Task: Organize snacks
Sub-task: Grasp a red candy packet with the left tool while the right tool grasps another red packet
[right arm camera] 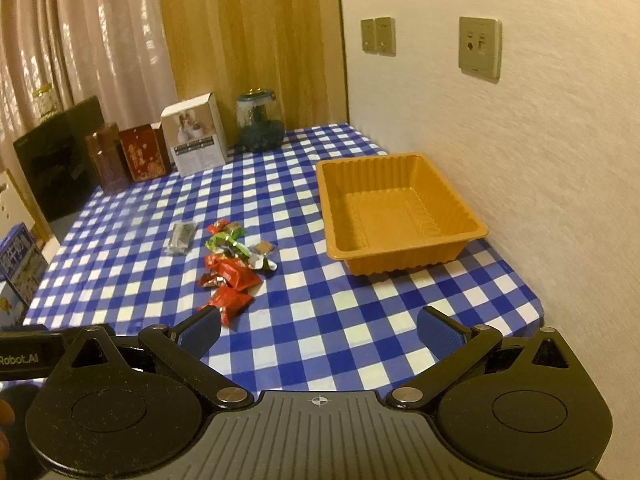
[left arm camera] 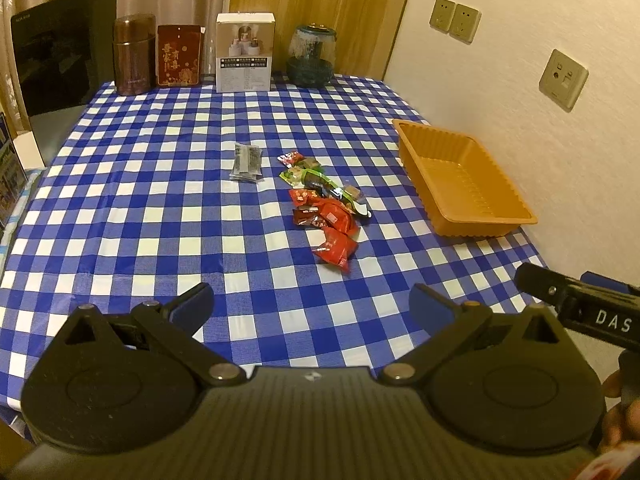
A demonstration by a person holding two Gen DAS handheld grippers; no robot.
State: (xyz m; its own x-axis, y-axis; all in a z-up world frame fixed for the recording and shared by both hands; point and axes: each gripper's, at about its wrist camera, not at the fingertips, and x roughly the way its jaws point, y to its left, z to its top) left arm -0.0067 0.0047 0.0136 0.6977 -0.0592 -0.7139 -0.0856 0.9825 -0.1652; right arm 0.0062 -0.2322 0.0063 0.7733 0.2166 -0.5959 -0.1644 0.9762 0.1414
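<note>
One orange tray (left arm camera: 464, 216), one grey packet (left arm camera: 247, 161), four red packets (left arm camera: 334, 249).

The left black two-finger gripper with blue pads (left arm camera: 311, 308) is hanging with its jaws wide apart, and it is holding nothing. Its fingers are pointing toward 12 o'clock. The right black two-finger gripper with blue pads (right arm camera: 319, 330) is gaping wide too, also holding nothing, fingers pointing to 12 o'clock. In the left wrist view, the right one is poking in at 3 o'clock, with a bit of a hand (left arm camera: 618, 420) at 4 o'clock.
</note>
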